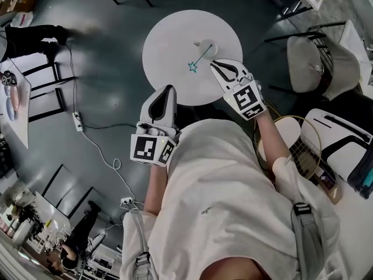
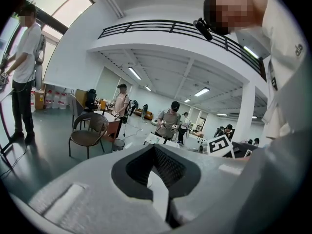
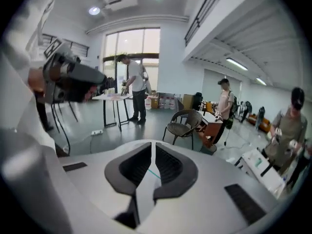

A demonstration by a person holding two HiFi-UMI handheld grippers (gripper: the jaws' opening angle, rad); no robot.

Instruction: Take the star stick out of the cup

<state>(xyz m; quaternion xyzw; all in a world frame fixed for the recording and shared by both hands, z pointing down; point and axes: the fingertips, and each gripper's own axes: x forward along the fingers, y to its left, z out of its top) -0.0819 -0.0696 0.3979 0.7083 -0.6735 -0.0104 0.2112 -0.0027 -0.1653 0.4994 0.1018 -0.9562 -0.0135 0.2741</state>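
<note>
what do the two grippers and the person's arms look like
The left gripper and right gripper are pale grey shells with black ribbed pads and a black-and-white marker cube each. White short-sleeved T-shirt. The right jaws are opening, with the star stick showing between them.

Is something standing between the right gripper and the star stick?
Nothing visible does. The right gripper is right at the star stick, near the cup. Its jaws are opening, and the thin teal stick shows in the gap between them.
</note>
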